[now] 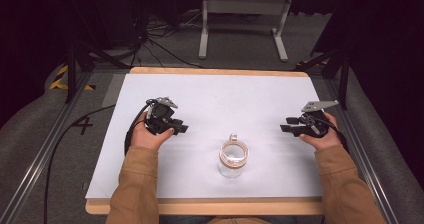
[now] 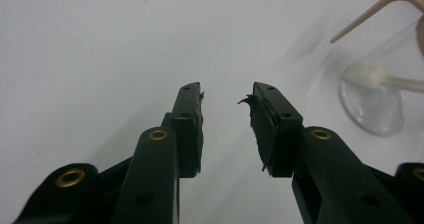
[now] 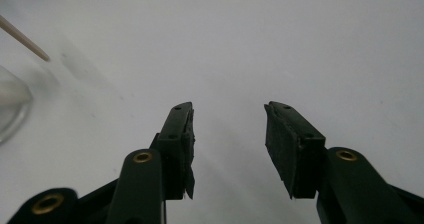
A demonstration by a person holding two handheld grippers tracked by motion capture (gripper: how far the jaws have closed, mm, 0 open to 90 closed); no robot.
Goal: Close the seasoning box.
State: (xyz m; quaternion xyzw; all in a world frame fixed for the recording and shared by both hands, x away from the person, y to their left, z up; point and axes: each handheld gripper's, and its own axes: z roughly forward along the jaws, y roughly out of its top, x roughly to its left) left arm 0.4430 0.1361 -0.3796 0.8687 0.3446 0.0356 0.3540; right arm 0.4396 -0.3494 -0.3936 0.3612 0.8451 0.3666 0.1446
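Note:
A clear glass jar (image 1: 232,160) with a copper-coloured wire clasp at its rim stands near the table's front middle. My left gripper (image 1: 183,129) rests on the white table to the jar's left, jaws open and empty, pointing right. In the left gripper view the left gripper (image 2: 226,100) faces the jar (image 2: 377,101) at the upper right. My right gripper (image 1: 283,128) rests to the jar's right, open and empty, pointing left. The right gripper view shows the right gripper (image 3: 228,115) over bare table, with the jar's edge (image 3: 12,106) at the far left.
The white table top (image 1: 220,96) has a wooden edge (image 1: 210,206) at the front. Beyond the table stands a grey metal frame (image 1: 245,14) on a carpeted floor with cables. Metal rails run along both sides of the table.

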